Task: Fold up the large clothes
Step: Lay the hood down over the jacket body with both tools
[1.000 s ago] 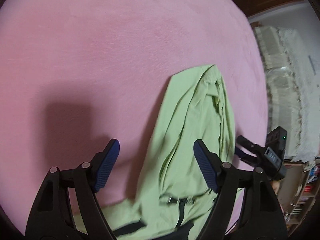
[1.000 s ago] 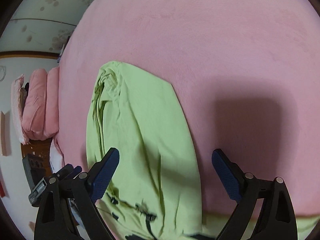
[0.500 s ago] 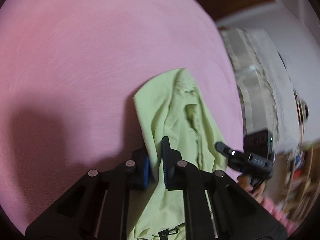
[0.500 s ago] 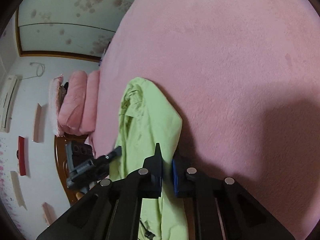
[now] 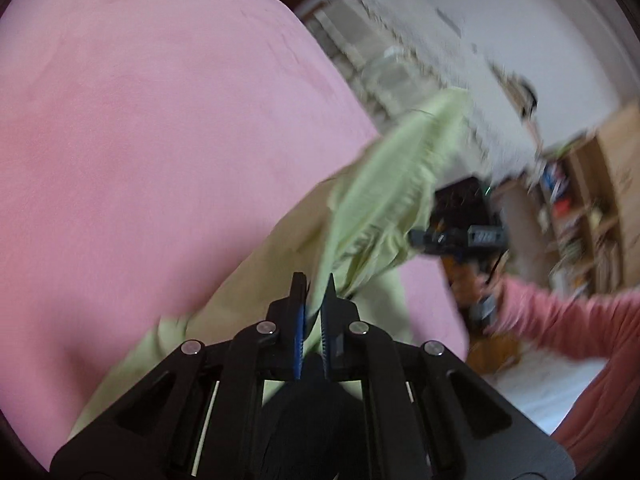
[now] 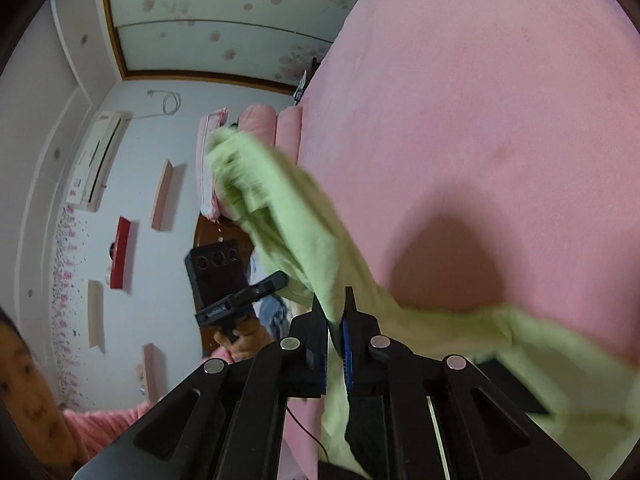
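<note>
No writing was legible anywhere. A pale green garment (image 5: pixel 384 200), soft and creased, hung lifted above the pink bed (image 5: pixel 160 140), its lower part trailing on the bedding. The left gripper (image 5: pixel 314 292) and right gripper (image 6: pixel 334 304) each had jaws pinched nearly closed on its fabric. A second before, both were spread wide over the flat garment.

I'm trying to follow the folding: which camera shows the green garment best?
The right wrist view. There the green garment runs from its lifted end through the right claw and on across the pink bed. The left wrist view is blurrier; it shows the garment pinched in the left claw.
</note>
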`<state>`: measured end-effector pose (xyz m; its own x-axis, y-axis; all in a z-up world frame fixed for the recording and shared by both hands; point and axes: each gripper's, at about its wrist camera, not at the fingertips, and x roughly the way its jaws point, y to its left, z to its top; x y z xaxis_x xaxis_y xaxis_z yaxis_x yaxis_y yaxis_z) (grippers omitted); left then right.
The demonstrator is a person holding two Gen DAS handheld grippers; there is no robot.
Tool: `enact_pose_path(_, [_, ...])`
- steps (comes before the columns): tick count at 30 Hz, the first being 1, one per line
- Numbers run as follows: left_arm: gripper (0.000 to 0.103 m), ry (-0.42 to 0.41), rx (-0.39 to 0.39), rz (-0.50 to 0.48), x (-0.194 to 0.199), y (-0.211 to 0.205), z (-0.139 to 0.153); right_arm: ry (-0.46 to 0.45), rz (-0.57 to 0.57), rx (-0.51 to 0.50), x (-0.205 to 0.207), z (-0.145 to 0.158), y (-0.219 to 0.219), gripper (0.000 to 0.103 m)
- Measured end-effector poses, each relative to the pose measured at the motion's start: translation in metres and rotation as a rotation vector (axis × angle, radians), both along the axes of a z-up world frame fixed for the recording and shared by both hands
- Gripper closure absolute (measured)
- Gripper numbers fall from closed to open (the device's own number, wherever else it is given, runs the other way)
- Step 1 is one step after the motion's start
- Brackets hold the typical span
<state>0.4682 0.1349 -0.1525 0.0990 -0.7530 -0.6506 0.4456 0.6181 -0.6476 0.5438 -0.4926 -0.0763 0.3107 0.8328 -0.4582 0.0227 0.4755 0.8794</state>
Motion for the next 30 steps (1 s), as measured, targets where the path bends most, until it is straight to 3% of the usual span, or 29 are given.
enact_pose_path(3, [0.095,-0.088,0.135,-0.020,-0.042,0.001,0.008,0.017,0.001,-0.069,-0.039,-0.006,0.033,0.094])
enact_pose_path(5, [0.084,-0.129,0.208,-0.025,-0.072,0.001,0.006,0.037,0.042,-0.160,-0.054,-0.012,0.040,0.086])
enact_pose_path(6, [0.079,-0.144,0.241,-0.027,-0.085,-0.002,0.001,0.042,0.063,-0.213,-0.058,-0.014,0.043,0.073])
enact_pose_path(7, [0.066,-0.163,0.298,-0.029,-0.103,-0.008,-0.010,0.044,0.087,-0.277,-0.065,-0.017,0.046,0.057])
enact_pose_path(8, [0.051,-0.188,0.365,-0.014,-0.117,-0.011,-0.020,0.036,0.123,-0.361,-0.070,-0.023,0.054,0.052])
enact_pose_path(9, [0.045,-0.209,0.429,0.008,-0.138,-0.015,-0.030,0.043,0.134,-0.428,-0.076,-0.029,0.056,0.043])
enact_pose_path(10, [0.043,-0.223,0.506,0.022,-0.155,-0.017,-0.043,0.050,0.141,-0.465,-0.088,-0.037,0.064,0.041])
enact_pose_path(13, [0.043,-0.170,0.671,0.018,-0.179,-0.013,-0.080,0.130,0.163,-0.618,-0.101,-0.060,0.071,0.041])
enact_pose_path(14, [0.043,-0.135,0.701,0.022,-0.181,-0.014,-0.088,0.172,0.172,-0.725,-0.098,-0.064,0.073,0.041])
enact_pose_path(16, [0.043,-0.067,0.747,0.058,-0.187,-0.005,-0.098,0.205,0.187,-0.838,-0.096,-0.063,0.079,0.041])
enact_pose_path(19, [0.043,-0.020,0.714,0.208,-0.185,0.011,-0.081,0.181,0.155,-0.869,-0.089,-0.036,0.084,0.041])
enact_pose_path(22, [0.043,-0.046,0.576,0.440,-0.182,0.030,-0.041,0.076,0.066,-0.749,-0.092,-0.001,0.086,0.041])
enact_pose_path(25, [0.043,0.035,0.423,0.535,-0.162,0.011,-0.026,-0.013,-0.012,-0.603,-0.089,0.010,0.102,0.044])
enact_pose_path(26, [0.043,0.078,0.374,0.564,-0.161,0.010,-0.028,-0.028,-0.053,-0.588,-0.089,0.010,0.110,0.048])
enact_pose_path(28, [0.048,0.125,0.295,0.628,-0.150,-0.007,-0.035,-0.008,-0.136,-0.588,-0.105,-0.006,0.155,0.070])
enact_pose_path(30, [0.064,0.120,0.308,0.677,-0.137,-0.023,-0.044,0.020,-0.179,-0.581,-0.107,-0.027,0.181,0.082])
